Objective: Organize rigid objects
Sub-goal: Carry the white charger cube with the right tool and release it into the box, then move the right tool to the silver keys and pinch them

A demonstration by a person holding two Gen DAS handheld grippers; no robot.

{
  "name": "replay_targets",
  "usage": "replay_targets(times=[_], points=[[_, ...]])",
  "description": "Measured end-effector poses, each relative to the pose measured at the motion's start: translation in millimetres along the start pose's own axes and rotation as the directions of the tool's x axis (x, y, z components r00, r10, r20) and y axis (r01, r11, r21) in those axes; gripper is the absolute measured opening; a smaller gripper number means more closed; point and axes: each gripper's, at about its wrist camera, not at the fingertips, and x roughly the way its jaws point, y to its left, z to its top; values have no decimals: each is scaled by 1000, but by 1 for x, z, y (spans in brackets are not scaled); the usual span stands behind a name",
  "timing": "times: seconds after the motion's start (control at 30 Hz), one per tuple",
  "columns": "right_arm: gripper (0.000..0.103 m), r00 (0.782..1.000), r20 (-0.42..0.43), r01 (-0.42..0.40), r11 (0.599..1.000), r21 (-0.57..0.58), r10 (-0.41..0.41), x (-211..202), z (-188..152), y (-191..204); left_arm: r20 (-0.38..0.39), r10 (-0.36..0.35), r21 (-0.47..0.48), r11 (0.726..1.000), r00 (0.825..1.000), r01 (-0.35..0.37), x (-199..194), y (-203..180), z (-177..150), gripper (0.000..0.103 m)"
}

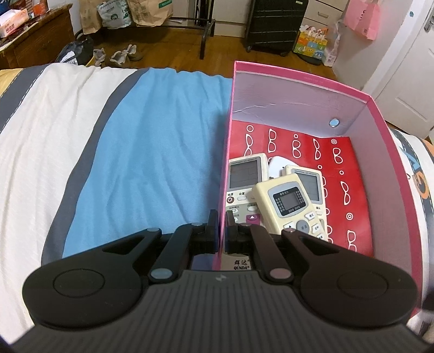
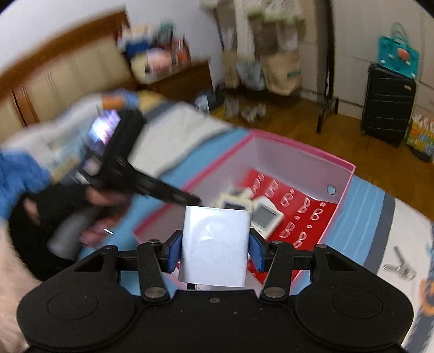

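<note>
A pink box (image 1: 379, 152) with a red glasses-print floor lies open on the bed. Inside lie three remote controls: a cream one (image 1: 293, 206) on top, a white one (image 1: 244, 179) at the left, another (image 1: 312, 184) behind. My left gripper (image 1: 222, 220) is shut on the box's left wall (image 1: 227, 163), one finger outside, one inside. My right gripper (image 2: 214, 244) is shut on a white rectangular block (image 2: 215, 244), held above the near side of the box (image 2: 303, 160). The left gripper (image 2: 190, 199) also shows in the right wrist view, blurred.
The bed has a blue, white and grey cover (image 1: 152, 141). A small metal part (image 2: 400, 264) lies on the cover right of the box. Beyond the bed are a wooden floor, a black suitcase (image 1: 274, 24), bags and a metal rack.
</note>
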Motion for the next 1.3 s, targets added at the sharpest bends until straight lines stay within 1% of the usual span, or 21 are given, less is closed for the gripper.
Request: replay_targets(times=[0.07,0.1,0.17,0.23,0.37,0.5,0.6,0.67,0.7,0.73,0.77,0.8,0.83,0.9,0.93,0.97,1.0,1.03,1.13,1.2,1.3], points=[[55,992,-74,95,992,-79,-101,26,6,6,3,-6,1,1000,1000,6,-1,1,0,3],[55,982,-107,145,982,-117,-158,41,8,9,2,-13,-8,1000,1000,13,-1,3,0,3],[55,962,-146,204,964,-172,-230,61,11,9,-2,-28,-23,999,1000,28,-1,6,1,4],[55,945,-172,240,949,-204,-276,74,13,5,-1,-30,-23,999,1000,30,0,6,1,4],[55,925,-212,272,940,-207,-314,91,14,-4,-1,-32,-24,999,999,32,0,5,1,4],[55,904,-243,295,924,-243,-353,101,4,1,-1,-37,-17,999,999,37,1,3,1,4],[55,908,-226,296,921,-253,-353,101,1,3,-3,-39,-18,999,999,39,1,5,1,4],[55,896,-230,321,912,-255,-380,104,1,0,-5,-40,-22,999,999,40,1,4,1,4],[57,890,-228,336,905,-259,-396,105,2,-1,-5,-40,-21,999,999,39,1,4,1,4],[57,884,-223,352,899,-261,-411,106,2,-3,-4,-40,-18,999,999,40,1,5,1,4],[57,881,-214,363,894,-263,-421,105,2,-4,-3,-37,-12,999,999,37,1,4,1,4],[58,886,-198,365,894,-260,-420,102,2,-6,-2,-36,-7,999,999,36,0,4,1,4],[58,898,-181,354,902,-247,-402,95,2,-7,-1,-34,-3,999,999,34,0,4,1,4],[58,930,-144,310,932,-189,-338,75,4,-12,-2,-34,-4,999,999,34,0,4,2,4],[58,948,-112,280,948,-149,-298,60,5,-16,-2,-35,-7,999,999,35,0,4,2,4],[58,961,-83,253,961,-116,-263,46,6,-21,-2,-34,-7,999,999,34,0,4,2,4],[58,969,-55,235,968,-87,-240,31,6,-26,0,-35,-8,999,999,35,0,4,2,4],[58,974,-31,223,973,-63,-225,18,7,-32,1,-35,-10,999,999,35,-1,5,1,4],[58,979,16,204,979,-7,-204,-19,12,-53,-1,-37,-17,999,999,37,-1,5,1,4],[59,979,51,195,981,25,-196,-42,14,-70,-3,-30,-17,999,1000,30,-1,4,2,4],[59,978,76,188,977,95,-196,-65,7,-100,-5,-20,-14,1000,1000,20,-1,2,3,4]])
